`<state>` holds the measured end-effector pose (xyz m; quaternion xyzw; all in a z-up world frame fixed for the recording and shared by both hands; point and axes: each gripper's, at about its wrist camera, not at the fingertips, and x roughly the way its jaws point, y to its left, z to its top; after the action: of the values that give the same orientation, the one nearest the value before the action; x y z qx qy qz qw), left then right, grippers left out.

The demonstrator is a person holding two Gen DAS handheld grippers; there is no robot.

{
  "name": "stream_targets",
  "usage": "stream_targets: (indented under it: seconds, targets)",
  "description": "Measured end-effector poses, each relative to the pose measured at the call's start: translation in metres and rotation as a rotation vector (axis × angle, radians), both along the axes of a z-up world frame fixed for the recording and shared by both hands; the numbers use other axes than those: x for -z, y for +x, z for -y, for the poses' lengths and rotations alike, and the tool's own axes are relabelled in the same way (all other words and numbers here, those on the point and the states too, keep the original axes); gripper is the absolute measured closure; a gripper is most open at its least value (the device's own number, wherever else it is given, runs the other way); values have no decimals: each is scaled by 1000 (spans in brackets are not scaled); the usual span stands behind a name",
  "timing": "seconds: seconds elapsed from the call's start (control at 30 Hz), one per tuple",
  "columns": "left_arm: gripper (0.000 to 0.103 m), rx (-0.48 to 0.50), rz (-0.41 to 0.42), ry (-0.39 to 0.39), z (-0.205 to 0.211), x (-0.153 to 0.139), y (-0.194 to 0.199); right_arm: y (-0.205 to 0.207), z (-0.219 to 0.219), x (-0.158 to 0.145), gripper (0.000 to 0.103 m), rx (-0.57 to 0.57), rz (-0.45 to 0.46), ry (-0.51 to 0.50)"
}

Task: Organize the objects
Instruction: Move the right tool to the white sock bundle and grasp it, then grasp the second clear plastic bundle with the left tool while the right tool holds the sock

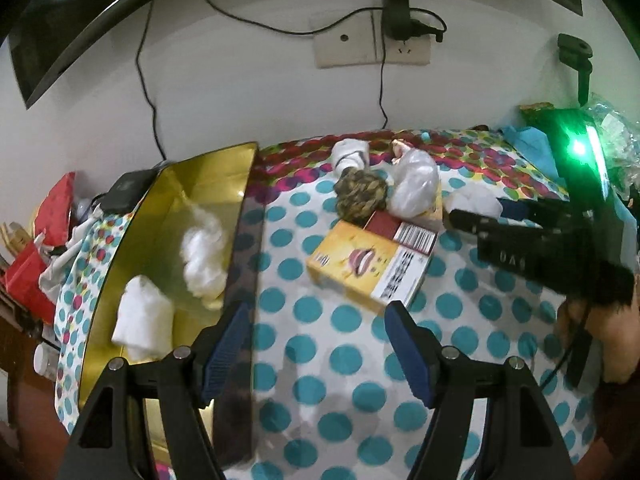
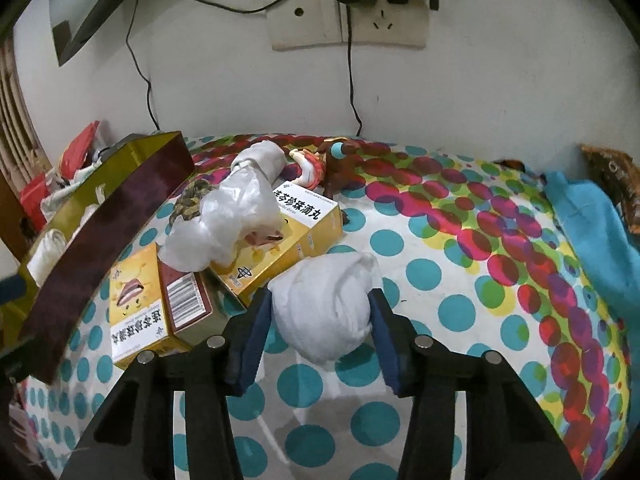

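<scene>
Right gripper [image 2: 320,316] pinches white bundle [image 2: 326,304]; left gripper [image 1: 316,344] spread, empty. Yellow box [image 2: 280,240] label partly hidden by plastic bag [image 2: 224,228].

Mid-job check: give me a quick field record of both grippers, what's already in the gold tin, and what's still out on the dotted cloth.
right gripper: fingers closed on the white cloth bundle
left gripper: open, nothing between the fingers, above the dotted cloth beside the tin
gold tin: holds two white wads
still on cloth: two yellow boxes, clear plastic bag, braided brown item
</scene>
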<state>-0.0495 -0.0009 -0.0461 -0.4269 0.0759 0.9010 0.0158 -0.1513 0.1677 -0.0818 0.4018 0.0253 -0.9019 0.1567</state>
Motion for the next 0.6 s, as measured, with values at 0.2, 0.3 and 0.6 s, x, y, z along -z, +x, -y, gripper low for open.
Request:
stream_targets:
  seconds: [0.2,0.3,0.6]
  targets:
    - [30,78,-21,16,-22,-4,-20,3,-13,-2,60,45,-26,73]
    - [30,117,-7,33,-31,-3,-32,5,-29,-2,60,80,-13,33]
    - [30,195,0,30,-63,1,-67,7,-26,-1,59,95,-22,86]
